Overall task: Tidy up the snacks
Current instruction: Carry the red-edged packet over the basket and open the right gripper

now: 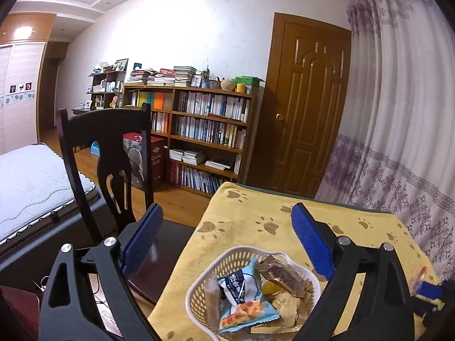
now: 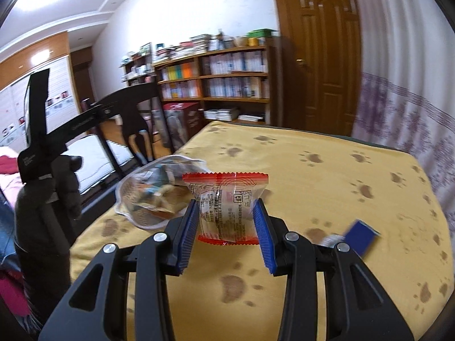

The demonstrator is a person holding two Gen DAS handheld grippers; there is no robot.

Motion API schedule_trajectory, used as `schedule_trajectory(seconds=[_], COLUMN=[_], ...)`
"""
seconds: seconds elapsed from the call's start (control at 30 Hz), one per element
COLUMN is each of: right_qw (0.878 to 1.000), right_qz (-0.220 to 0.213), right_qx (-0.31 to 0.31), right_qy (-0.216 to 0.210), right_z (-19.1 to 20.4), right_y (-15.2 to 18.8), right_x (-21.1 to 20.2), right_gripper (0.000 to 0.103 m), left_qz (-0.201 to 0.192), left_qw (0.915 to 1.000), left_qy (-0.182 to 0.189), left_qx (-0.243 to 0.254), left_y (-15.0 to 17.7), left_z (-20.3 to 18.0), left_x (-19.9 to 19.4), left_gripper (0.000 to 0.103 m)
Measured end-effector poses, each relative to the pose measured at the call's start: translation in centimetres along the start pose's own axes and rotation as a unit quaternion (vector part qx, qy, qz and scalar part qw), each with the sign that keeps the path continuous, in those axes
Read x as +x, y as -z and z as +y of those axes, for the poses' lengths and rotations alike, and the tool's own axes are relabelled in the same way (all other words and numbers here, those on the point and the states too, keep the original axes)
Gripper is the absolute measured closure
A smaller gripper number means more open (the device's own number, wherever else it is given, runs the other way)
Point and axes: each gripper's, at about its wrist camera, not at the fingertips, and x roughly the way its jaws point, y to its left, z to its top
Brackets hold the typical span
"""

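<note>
A white plastic basket (image 1: 199,278) sits on the yellow paw-print cloth (image 1: 244,221), holding several wrapped snacks, with a light-blue packet (image 1: 241,295) on top. My left gripper (image 1: 226,216) hovers above the basket, open and with nothing between its blue fingers. In the right wrist view my right gripper (image 2: 226,209) is shut on a clear, red-edged snack packet (image 2: 227,207), held above the cloth. The basket (image 2: 136,196) lies to its left, blurred. The left gripper's black body (image 2: 57,142) and a gloved hand (image 2: 48,199) show at far left.
A dark blue packet (image 2: 361,236) lies on the cloth (image 2: 341,170) at the right. A dark wooden chair (image 1: 108,153) stands beside the table's left edge. Behind are a bed (image 1: 31,187), a bookshelf (image 1: 199,130), a brown door (image 1: 307,108) and curtains (image 1: 398,113).
</note>
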Motion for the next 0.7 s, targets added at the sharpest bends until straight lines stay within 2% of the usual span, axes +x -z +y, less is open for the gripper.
schedule_trajectory(seconds=[0.33,0.7], right_qw=[0.996,0.991], right_qz=[0.039,0.087], right_qx=[-0.023,-0.015], right_qy=[-0.077,-0.098], right_z=[6.1,8.8], right_y=[-1.9,-3.6], right_x=[4.4,10.5], right_gripper=[0.063,0.063], left_qz=[-0.008,-0.011], left_qw=[0.9994,0.9992], left_qy=[-0.017,-0.028], left_qx=[-0.029,-0.028], left_y=[-0.6,-0.8], left_z=[2.4,2.4], left_x=[-0.4,-0.3], left_gripper=[0.01,0.01])
